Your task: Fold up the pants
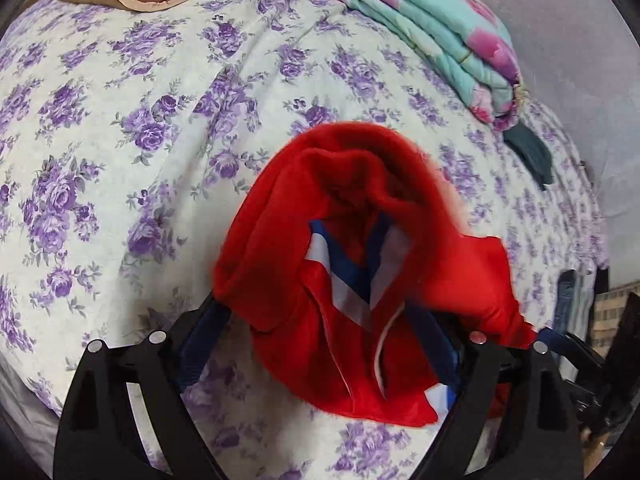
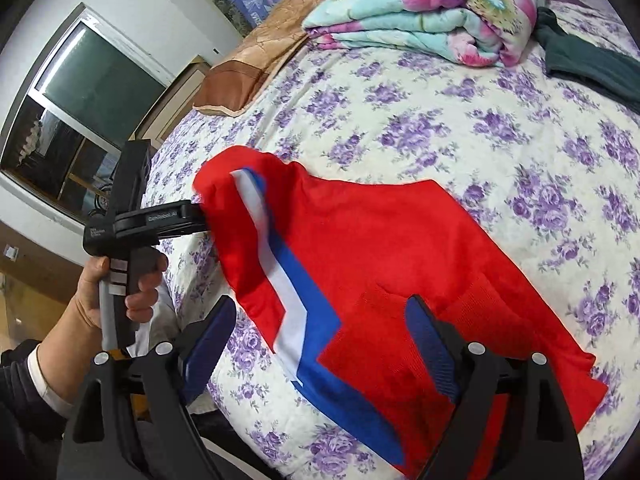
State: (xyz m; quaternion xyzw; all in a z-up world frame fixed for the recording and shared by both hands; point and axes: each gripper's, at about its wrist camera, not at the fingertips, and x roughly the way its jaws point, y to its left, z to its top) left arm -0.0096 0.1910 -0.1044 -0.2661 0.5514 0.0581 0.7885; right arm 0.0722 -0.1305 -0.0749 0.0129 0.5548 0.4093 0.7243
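Observation:
Red pants (image 2: 380,240) with a white and blue side stripe lie partly folded on the flowered bed sheet (image 2: 500,152). In the left wrist view the pants (image 1: 320,240) drape in a heap between and over the wide-apart fingers of my left gripper (image 1: 316,344). The right wrist view shows the left gripper (image 2: 196,216) from the side, its tips buried in a lifted end of the pants. My right gripper (image 2: 320,340) is open, its fingers straddling the striped cloth near the bed's near edge, the right finger (image 2: 432,348) resting on the red fabric.
A folded turquoise and pink quilt (image 2: 432,20) lies at the far side of the bed, a dark green garment (image 2: 580,64) beside it. A brown pillow (image 2: 256,72) sits at the far left. A window (image 2: 72,120) is on the left wall.

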